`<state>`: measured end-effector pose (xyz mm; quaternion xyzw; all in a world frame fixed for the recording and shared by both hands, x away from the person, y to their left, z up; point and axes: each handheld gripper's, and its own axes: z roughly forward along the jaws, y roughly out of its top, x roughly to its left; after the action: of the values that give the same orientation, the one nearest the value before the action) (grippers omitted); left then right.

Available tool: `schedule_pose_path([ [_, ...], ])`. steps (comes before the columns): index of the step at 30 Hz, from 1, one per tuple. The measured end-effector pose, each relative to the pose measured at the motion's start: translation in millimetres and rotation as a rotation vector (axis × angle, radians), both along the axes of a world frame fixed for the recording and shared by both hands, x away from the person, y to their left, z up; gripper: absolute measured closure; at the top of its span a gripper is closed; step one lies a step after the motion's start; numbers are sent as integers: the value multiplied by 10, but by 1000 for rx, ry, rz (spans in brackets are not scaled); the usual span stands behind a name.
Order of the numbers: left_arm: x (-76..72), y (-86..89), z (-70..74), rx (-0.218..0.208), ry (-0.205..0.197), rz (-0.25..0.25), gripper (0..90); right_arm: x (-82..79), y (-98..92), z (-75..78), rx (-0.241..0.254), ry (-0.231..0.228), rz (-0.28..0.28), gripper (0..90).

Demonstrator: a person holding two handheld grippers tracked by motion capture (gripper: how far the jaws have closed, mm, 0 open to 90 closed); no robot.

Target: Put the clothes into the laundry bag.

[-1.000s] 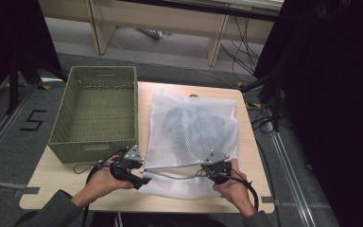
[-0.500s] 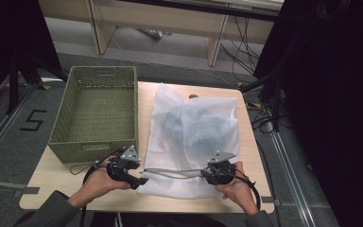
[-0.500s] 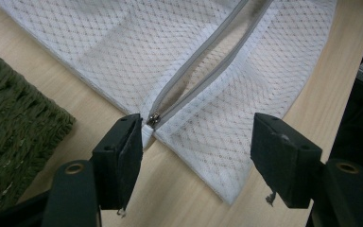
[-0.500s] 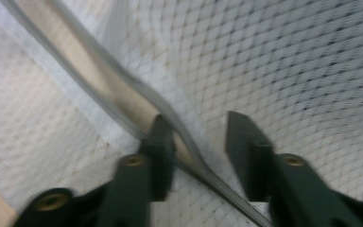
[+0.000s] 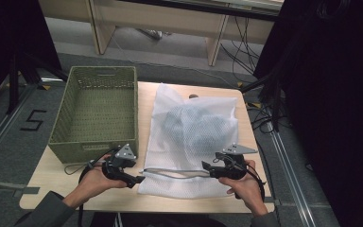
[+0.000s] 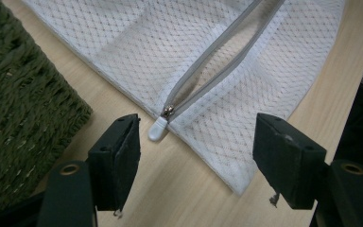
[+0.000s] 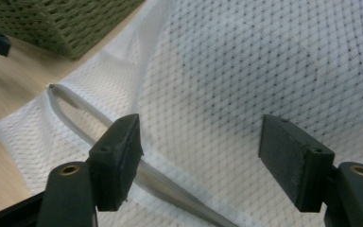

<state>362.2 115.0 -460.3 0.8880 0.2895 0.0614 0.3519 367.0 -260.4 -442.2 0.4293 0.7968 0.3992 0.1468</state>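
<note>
A white mesh bag (image 5: pixel 196 101) with a grey-blue garment (image 5: pixel 194 132) inside lies on the wooden table (image 5: pixel 52 189). Its grey zipper (image 5: pixel 175 172) runs slack and partly open along the near edge. My left gripper (image 5: pixel 137 178) is open at the bag's left corner; its jaws have just widened slightly. In the left gripper view the white zipper pull (image 6: pixel 158 128) lies just ahead of the left gripper (image 6: pixel 196 156), untouched. My right gripper (image 5: pixel 207 166) has just been opening. In the right gripper view the right gripper (image 7: pixel 198 156) straddles mesh and zipper (image 7: pixel 94 120) without pressing them.
An empty green woven basket (image 5: pixel 97 111) stands at the table's left, close to the left hand. Its wall (image 6: pixel 19 104) is just left of the left jaw. Dark curtains and cables lie off the table's right edge.
The zipper edge, stretched taut between both grippers a second ago, now lies slack on the table. The right jaws opened and let go of the bag, and the right hand drew slightly right.
</note>
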Motion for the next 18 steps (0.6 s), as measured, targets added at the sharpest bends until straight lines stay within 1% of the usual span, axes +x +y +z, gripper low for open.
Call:
schedule_pose_path([
  [1, -7, -4, -7, -15, 2, 14, 318, 16, -22, -9, -9, -11, 4, 296],
  [2, -4, 3, -4, -9, -3, 16, 315, 10, -17, -14, -1, 5, -8, 286],
  [3, -5, 6, -8, -17, 12, 17, 315, 11, -18, -16, 11, 4, -20, 272],
  [4, -3, 13, -4, -13, 2, 17, 314, 20, -26, -20, 9, -15, -31, 258],
  [5, -1, 19, -2, -14, 2, 16, 314, 38, -51, -15, 4, -26, -23, 246],
  [6, 2, 22, -3, -14, -2, 21, 313, 33, -57, -6, 6, -18, -40, 227],
  [7, 0, 26, 1, -12, -2, 21, 310, 36, -59, -10, 27, -25, -58, 207],
  [8, -7, 24, -2, -18, 8, 36, 305, 37, -77, 2, 17, -33, -63, 197],
  [9, -4, 29, 0, -16, 2, 30, 305, 44, -86, 0, 26, -46, -74, 192],
  [10, -2, 33, -2, -19, 2, 27, 304, 40, -87, 8, 39, -45, -82, 190],
  [11, 2, 38, -2, -19, 1, 23, 303, 43, -96, 19, 49, -46, -79, 191],
  [12, 0, 43, 1, -14, -1, 33, 302, 41, -94, 24, 63, -45, -79, 192],
  [13, 2, 54, 2, -14, 7, 28, 302, 23, -103, 51, 47, -43, -87, 194],
  [14, -1, 56, 6, -18, -1, 36, 300, 27, -115, 56, 45, -64, -78, 194],
  [15, 3, 66, 7, -22, -1, 35, 298, 10, -110, 64, 61, -50, -89, 194],
  [16, -4, 69, 6, -29, 4, 50, 297, 14, -131, 68, 70, -54, -74, 191],
  [17, 2, 81, 9, -28, -1, 40, 297, -12, -128, 78, 75, -49, -100, 188],
  [18, 0, 91, 12, -26, -2, 39, 297, -2, -156, 71, 75, -63, -77, 187],
])
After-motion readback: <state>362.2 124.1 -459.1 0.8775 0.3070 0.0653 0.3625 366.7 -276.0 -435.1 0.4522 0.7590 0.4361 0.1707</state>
